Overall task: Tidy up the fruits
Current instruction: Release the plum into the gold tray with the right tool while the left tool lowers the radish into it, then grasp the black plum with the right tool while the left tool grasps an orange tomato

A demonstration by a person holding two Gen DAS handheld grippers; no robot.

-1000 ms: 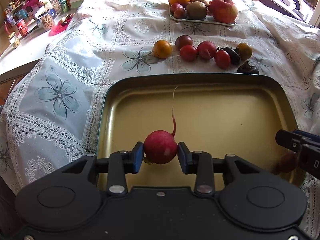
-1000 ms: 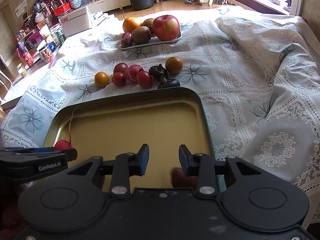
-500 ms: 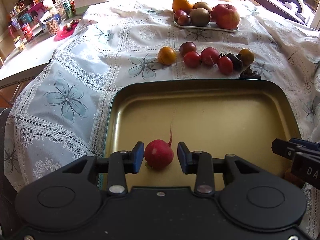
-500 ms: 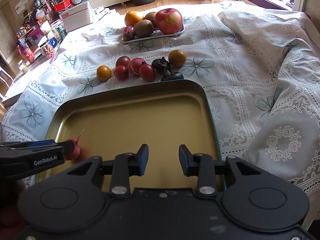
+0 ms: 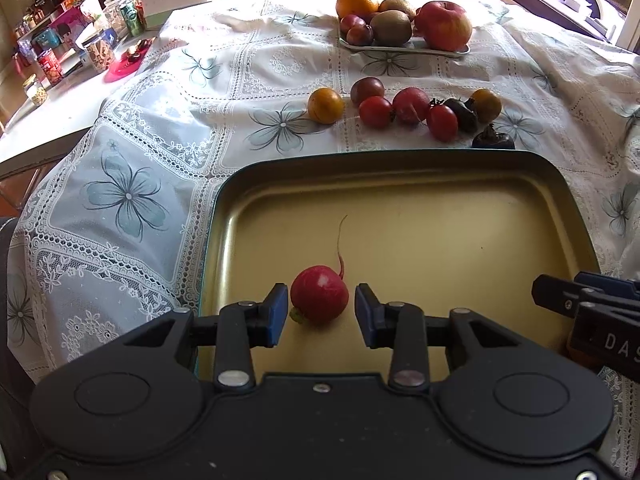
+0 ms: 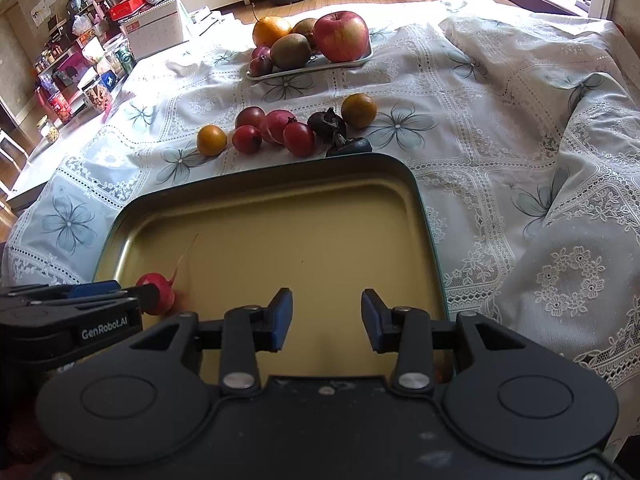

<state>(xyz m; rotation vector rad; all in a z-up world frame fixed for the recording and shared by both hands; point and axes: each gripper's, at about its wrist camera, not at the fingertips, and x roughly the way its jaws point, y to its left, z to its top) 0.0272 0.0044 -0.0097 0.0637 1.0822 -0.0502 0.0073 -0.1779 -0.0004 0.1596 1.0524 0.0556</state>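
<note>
A red radish (image 5: pixel 319 300) with a long thin root lies on the floor of the gold tray (image 5: pixel 400 156), near its front left corner. My left gripper (image 5: pixel 321 314) hangs open just above it. The pads (image 5: pixel 276 314) stand on either side of the radish and do not press on it. In the right wrist view the radish (image 6: pixel 158 286) peeks out from behind the left gripper (image 6: pixel 80 312). My right gripper (image 6: pixel 326 320) is over the tray's (image 6: pixel 280 172) front right part. Its jaws are opening and nothing is between them. A reddish sliver (image 6: pixel 439 376) shows beside its right finger arm.
Loose on the lace cloth beyond the tray lie two small oranges (image 5: pixel 325 105), tomatoes (image 5: pixel 375 111), a plum (image 5: pixel 367 90) and dark fruits (image 5: pixel 462 112). Farther back a white plate (image 5: pixel 404 46) holds an apple, kiwis, an orange and plums. Jars and boxes crowd the far left.
The radish filled the gap between the left pads a second ago; now it lies lower on the tray, clear of them. The right jaws have spread a little wider.
</note>
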